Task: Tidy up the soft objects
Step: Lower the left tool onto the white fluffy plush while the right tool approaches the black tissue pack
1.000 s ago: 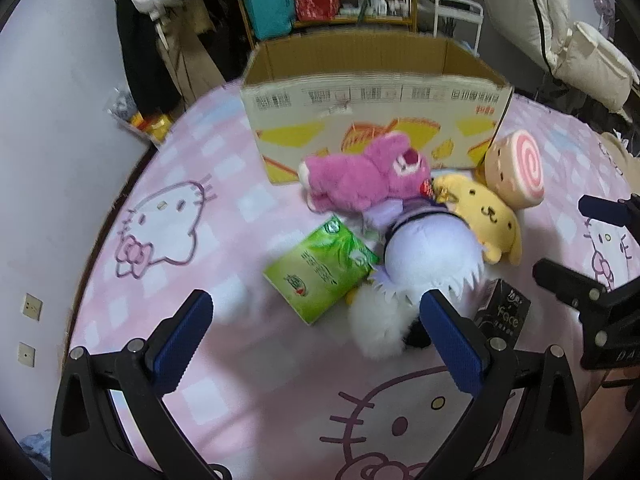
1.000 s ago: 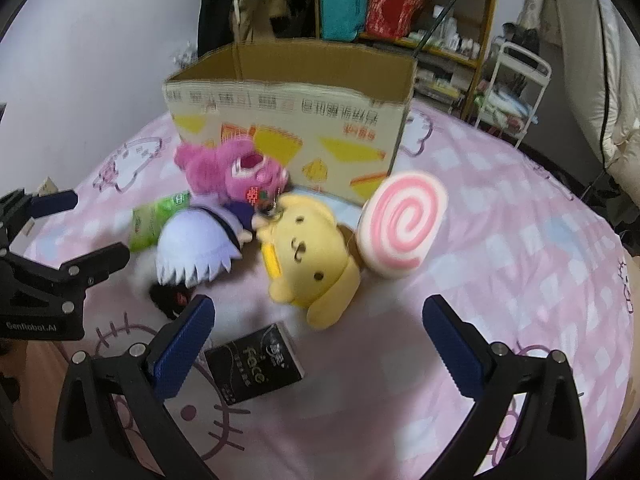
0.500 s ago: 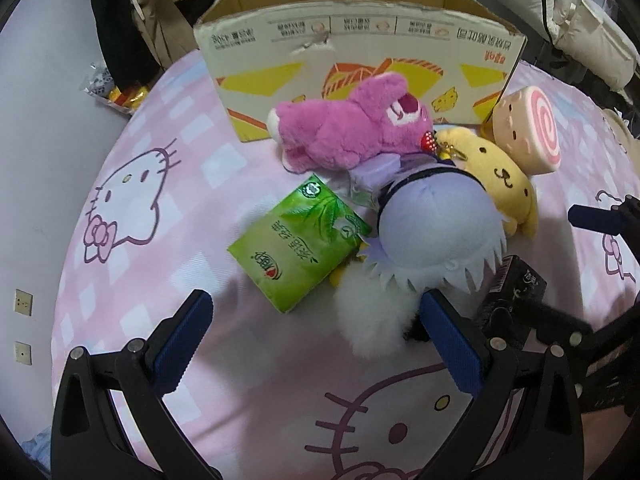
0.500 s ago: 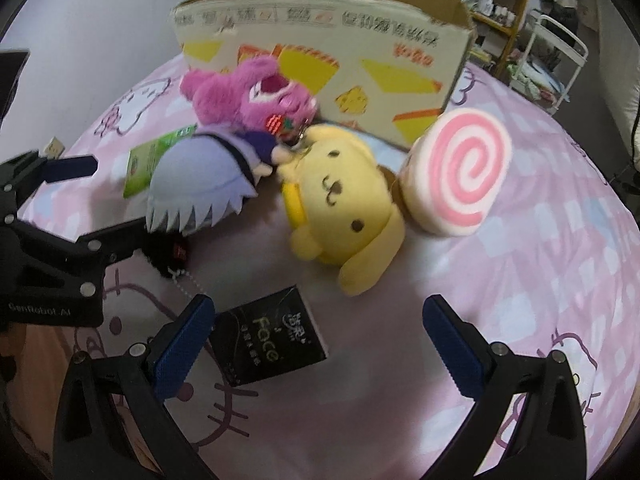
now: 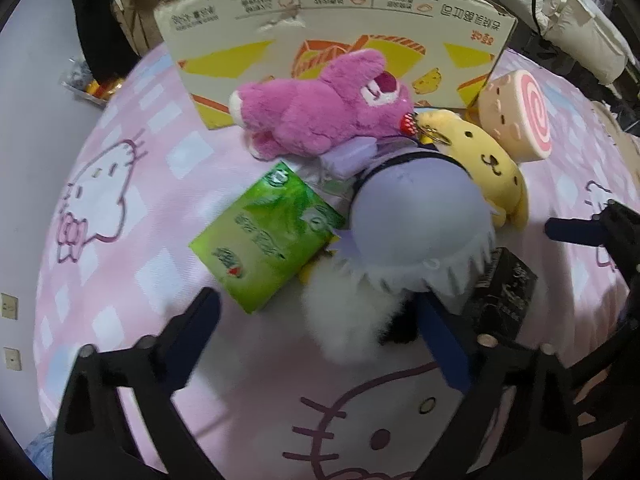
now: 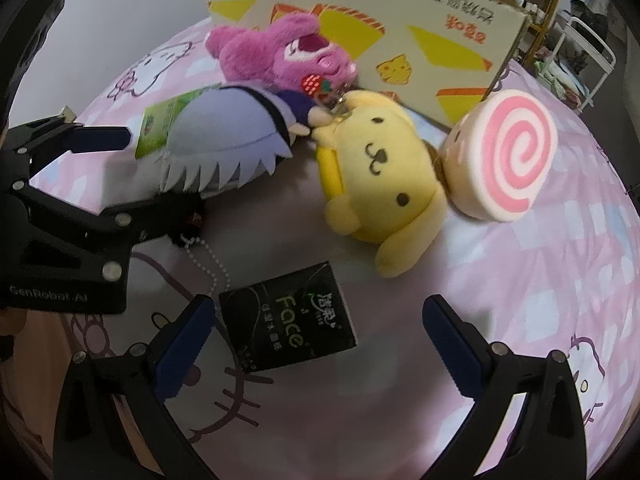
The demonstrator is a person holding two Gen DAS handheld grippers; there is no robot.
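Left tongs (image 5: 320,332) closing around white plush (image 5: 352,320), right tongs (image 6: 316,340) wide, empty

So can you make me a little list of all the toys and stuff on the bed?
box: big cardboard box, behind the toys
toys: fluffy pink plush bear; yellow plush dog; pink swirl roll cushion; lilac-haired plush doll
packs: green tissue pack; black tissue pack
left gripper: open
right gripper: open
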